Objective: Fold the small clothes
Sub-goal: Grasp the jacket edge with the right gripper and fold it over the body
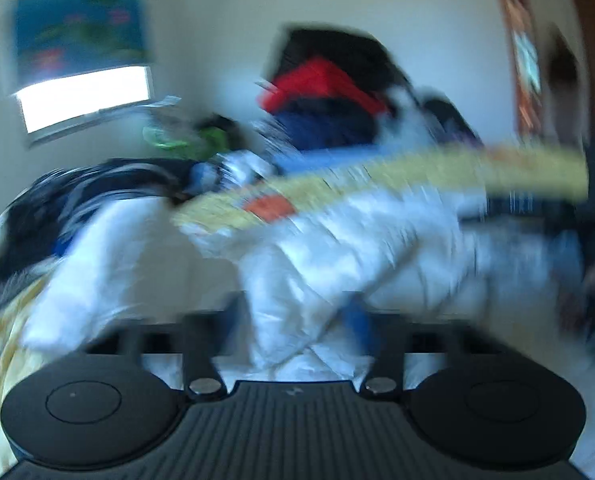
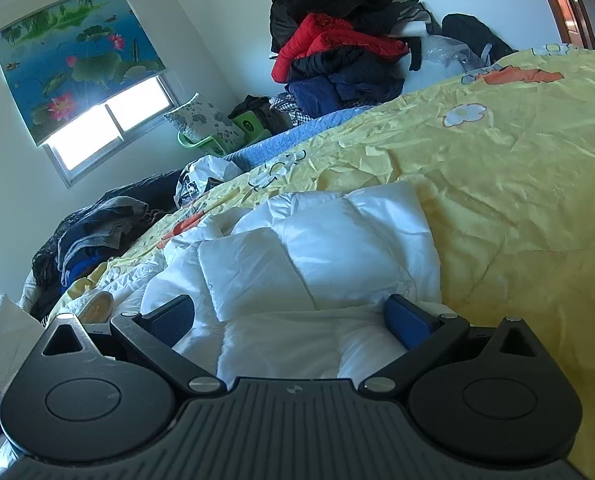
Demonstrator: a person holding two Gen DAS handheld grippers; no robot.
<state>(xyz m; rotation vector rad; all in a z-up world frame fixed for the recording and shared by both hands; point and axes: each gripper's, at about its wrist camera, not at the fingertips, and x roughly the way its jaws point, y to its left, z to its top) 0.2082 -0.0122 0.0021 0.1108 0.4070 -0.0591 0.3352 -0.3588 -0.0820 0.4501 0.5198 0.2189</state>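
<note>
A white quilted puffer garment [image 2: 317, 248] lies on the yellow flowered bedspread [image 2: 517, 168]. My right gripper [image 2: 293, 316] is open, its blue pads [image 2: 407, 320] spread wide with the garment's near edge between them. The left wrist view is heavily motion-blurred. There my left gripper [image 1: 297, 320] is shut on a fold of the same white garment [image 1: 337, 248], which is lifted above the bed.
A heap of dark, red and navy clothes [image 2: 337, 52] rises at the bed's far side against the wall. More dark and grey clothes [image 2: 93, 232] lie at the left. A window with a lotus blind [image 2: 77, 56] is far left. A green basket [image 2: 217, 136] stands beyond the bed.
</note>
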